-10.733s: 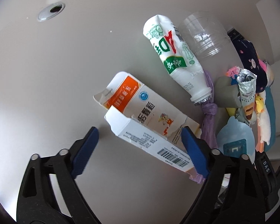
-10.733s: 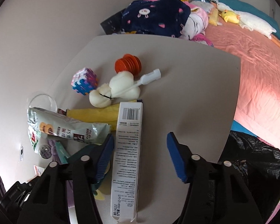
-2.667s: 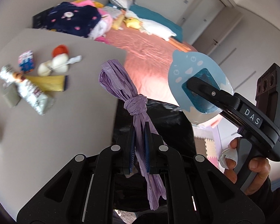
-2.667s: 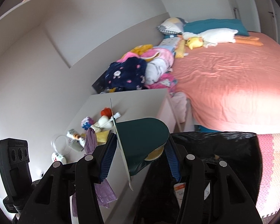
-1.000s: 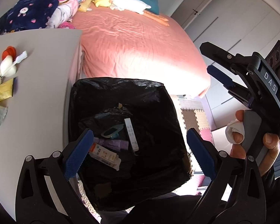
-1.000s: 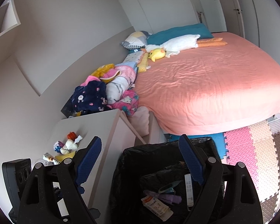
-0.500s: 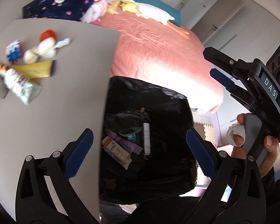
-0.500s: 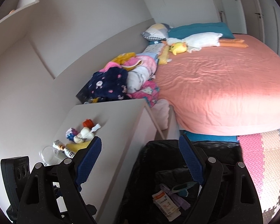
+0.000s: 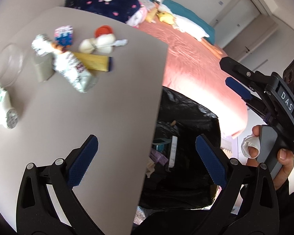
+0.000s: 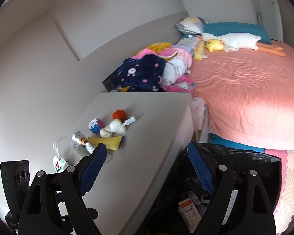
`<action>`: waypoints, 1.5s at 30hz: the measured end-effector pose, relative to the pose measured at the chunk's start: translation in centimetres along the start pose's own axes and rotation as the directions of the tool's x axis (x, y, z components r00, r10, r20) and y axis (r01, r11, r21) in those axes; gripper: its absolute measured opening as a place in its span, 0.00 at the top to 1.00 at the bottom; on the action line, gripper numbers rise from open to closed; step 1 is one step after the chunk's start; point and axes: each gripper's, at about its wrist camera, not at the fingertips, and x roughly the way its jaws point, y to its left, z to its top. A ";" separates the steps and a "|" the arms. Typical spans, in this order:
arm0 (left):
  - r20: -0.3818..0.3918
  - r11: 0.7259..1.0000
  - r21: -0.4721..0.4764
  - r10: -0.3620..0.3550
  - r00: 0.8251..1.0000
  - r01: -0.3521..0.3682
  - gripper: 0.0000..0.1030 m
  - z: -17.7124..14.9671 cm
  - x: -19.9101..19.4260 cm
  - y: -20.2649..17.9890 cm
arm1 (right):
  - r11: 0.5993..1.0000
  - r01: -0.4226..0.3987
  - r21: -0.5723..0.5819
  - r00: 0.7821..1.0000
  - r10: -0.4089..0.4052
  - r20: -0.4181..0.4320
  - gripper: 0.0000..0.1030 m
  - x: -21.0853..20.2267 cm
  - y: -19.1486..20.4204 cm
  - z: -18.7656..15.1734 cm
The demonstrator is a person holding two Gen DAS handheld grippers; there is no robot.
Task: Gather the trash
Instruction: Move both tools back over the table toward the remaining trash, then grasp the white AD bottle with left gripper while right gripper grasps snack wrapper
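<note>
Crinkled silver snack wrapper (image 9: 72, 72) on grey table (image 9: 111, 105), both hand-held grippers spread wide, empty

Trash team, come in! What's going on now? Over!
Left gripper and right gripper open, empty. Silver snack wrapper waits on grey table. Black trash bag beside it. Nothing blocking.

The table top (image 9: 100, 101) looks smooth and matt, while the black trash bag (image 9: 188, 107) beside it is thin, crinkled plastic with a gloss. The snack wrapper (image 9: 72, 72) is shiny foil-like film, the cup (image 9: 7, 66) clear plastic — and the left gripper (image 9: 147, 157) has matt black plastic arms with blue, finely ribbed pads (image 9: 82, 163); the bedsheet (image 10: 245, 90) is soft, creased cloth.
</note>
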 end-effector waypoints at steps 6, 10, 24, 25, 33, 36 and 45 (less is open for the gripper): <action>0.020 0.997 -0.070 0.045 0.999 -0.043 0.06 -0.7 -1.4 3.0 | 0.999 -0.037 -0.035 0.999 0.036 -0.041 0.18 1.9 2.2 -0.4; 0.034 0.990 -0.122 0.078 0.996 -0.073 0.06 -1.2 -2.3 5.1 | 0.996 -0.063 -0.064 0.996 0.058 -0.069 0.18 3.3 4.1 -0.8; 0.076 0.946 -0.291 0.174 0.982 -0.145 0.06 -1.1 -4.8 12.0 | 0.977 -0.126 -0.171 0.983 0.100 -0.154 0.18 8.2 9.4 -1.2; 0.080 0.941 -0.303 0.180 0.980 -0.148 0.06 -1.0 -4.9 12.5 | 0.976 -0.128 -0.177 0.982 0.100 -0.161 0.18 8.7 9.7 -1.2; 0.084 0.914 -0.367 0.220 0.972 -0.175 0.06 -0.2 -4.8 15.5 | 0.962 -0.155 -0.224 0.968 0.103 -0.228 0.25 12.3 11.5 -1.3; 0.081 0.902 -0.387 0.238 0.968 -0.189 0.06 0.1 -4.6 16.4 | 0.954 -0.164 -0.251 0.960 0.096 -0.262 0.32 13.8 12.3 -1.6; 0.055 0.854 -0.468 0.285 0.957 -0.227 0.06 1.4 -3.6 20.1 | 0.924 -0.151 -0.352 0.950 0.038 -0.309 0.34 17.5 14.0 -2.2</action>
